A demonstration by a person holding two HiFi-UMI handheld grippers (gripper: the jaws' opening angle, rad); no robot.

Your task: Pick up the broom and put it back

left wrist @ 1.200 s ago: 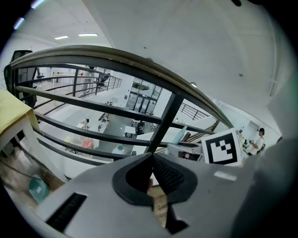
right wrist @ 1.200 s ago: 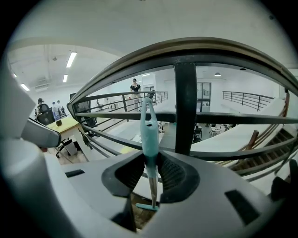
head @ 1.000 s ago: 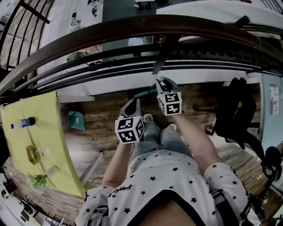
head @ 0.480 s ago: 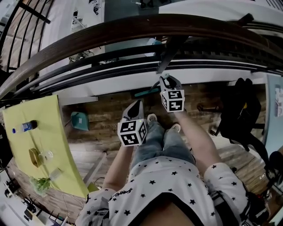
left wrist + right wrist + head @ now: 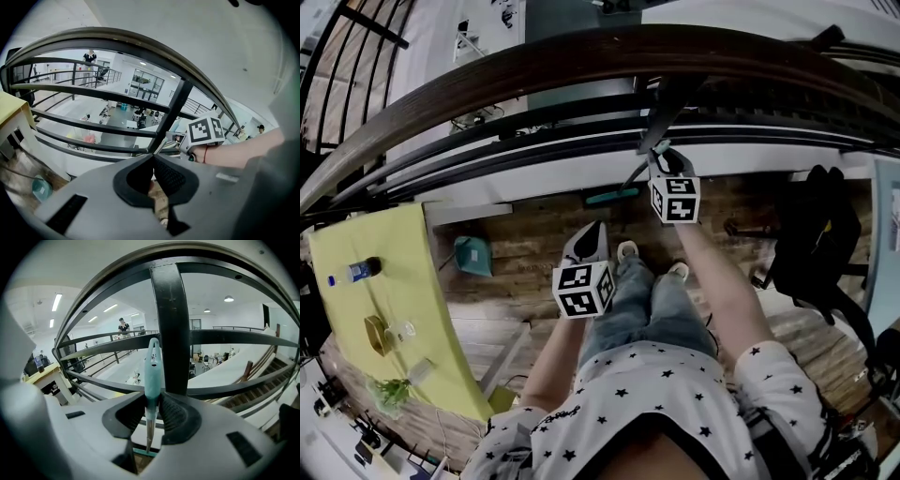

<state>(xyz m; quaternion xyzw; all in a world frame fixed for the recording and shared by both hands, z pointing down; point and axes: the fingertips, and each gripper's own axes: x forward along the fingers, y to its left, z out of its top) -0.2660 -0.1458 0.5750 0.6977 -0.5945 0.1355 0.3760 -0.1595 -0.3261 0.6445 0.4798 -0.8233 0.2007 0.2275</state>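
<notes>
The broom has a teal handle [image 5: 153, 366] and a teal head [image 5: 614, 195] that rests on the wooden floor under the railing. My right gripper [image 5: 153, 401] is shut on the handle near its top, right in front of a black railing post [image 5: 171, 319]. In the head view the right gripper [image 5: 660, 153] reaches up to that post [image 5: 661, 112]. My left gripper [image 5: 598, 226] hangs lower and to the left, shut with nothing between its pads. From the left gripper [image 5: 152, 161] I see the right gripper's marker cube [image 5: 206, 132] ahead.
A curved dark railing [image 5: 534, 66] runs across in front of me. A teal dustpan [image 5: 473, 255] lies on the floor at the left. A yellow table [image 5: 384, 300] with a bottle and small things stands far left. A black chair [image 5: 814, 234] is at the right.
My right gripper has carried the broom handle to the right, up against the railing post. The left gripper has barely shifted.
</notes>
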